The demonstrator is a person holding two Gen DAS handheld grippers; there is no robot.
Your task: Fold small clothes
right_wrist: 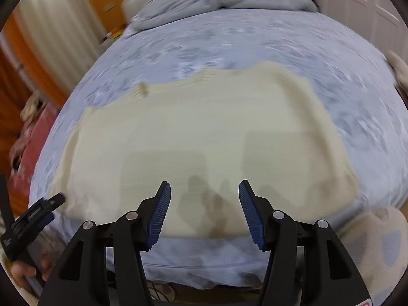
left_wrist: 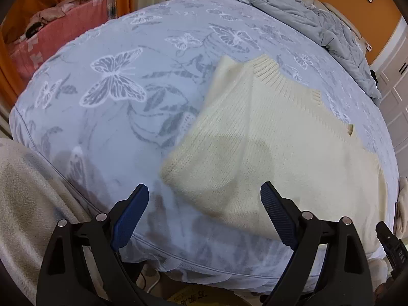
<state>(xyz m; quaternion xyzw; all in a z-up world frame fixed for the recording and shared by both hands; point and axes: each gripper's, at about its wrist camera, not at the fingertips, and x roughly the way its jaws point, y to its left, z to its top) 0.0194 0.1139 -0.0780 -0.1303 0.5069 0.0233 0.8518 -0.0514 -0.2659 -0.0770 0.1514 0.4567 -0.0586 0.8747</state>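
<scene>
Your left tool (left_wrist: 204,211) is spread wide with nothing between its pads, hovering over the near edge of the bed (left_wrist: 107,127) just left of the sweater (left_wrist: 275,137). Your right tool (right_wrist: 204,211) is also open and holds nothing, poised above the sweater's near hem.

The risk from here is a one-layer pinch: the knit is thick and soft, so closing on the top layer alone would likely drag it off the layer below and skew the fold. Reaching too deep could catch the butterfly-print bed cover as well.

The sweater is cream, chunky-knit, lying fairly flat on the near right part of the bed, ribbed collar toward the far side, its left side looking already turned in. The right view is blurred, so edges there are hard to judge.
</scene>
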